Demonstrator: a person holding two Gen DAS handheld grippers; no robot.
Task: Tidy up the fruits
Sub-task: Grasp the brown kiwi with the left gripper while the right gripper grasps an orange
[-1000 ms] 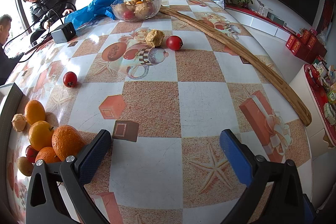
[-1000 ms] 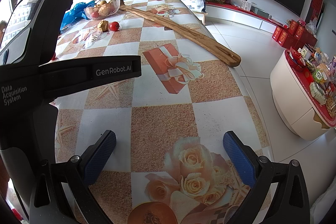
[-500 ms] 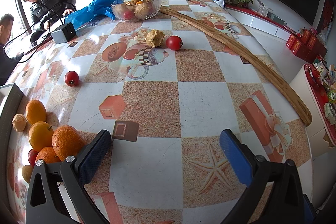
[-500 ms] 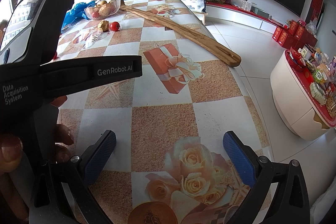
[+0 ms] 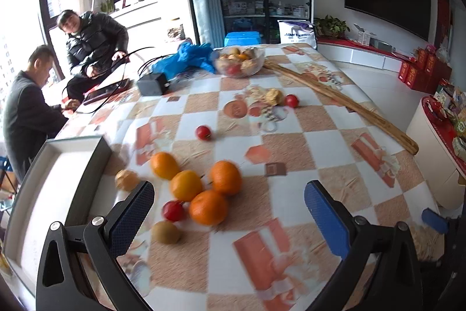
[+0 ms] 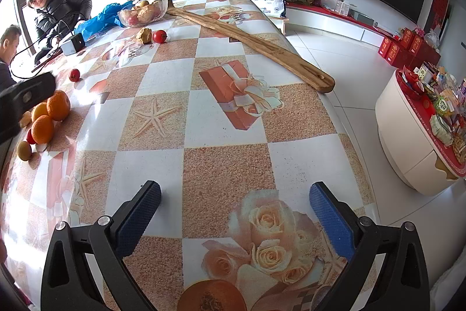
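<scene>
Left tongs [image 5: 230,212] spread wide, level above oranges [image 5: 208,188]; right tongs [image 6: 234,209] likewise spread.

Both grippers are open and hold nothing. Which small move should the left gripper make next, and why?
Probably lower the left gripper onto the nearest orange and close on it. Its jaws are wide apart and empty, that orange lies between the fingers at the front of the cluster, and the white tray sits just beside it. The right gripper is over bare tablecloth, far from any fruit.

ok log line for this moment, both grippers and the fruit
left gripper: open, empty, over orange cluster | right gripper: open, empty, above tablecloth | white tray: left of fruit | glass bowl: far end
</scene>
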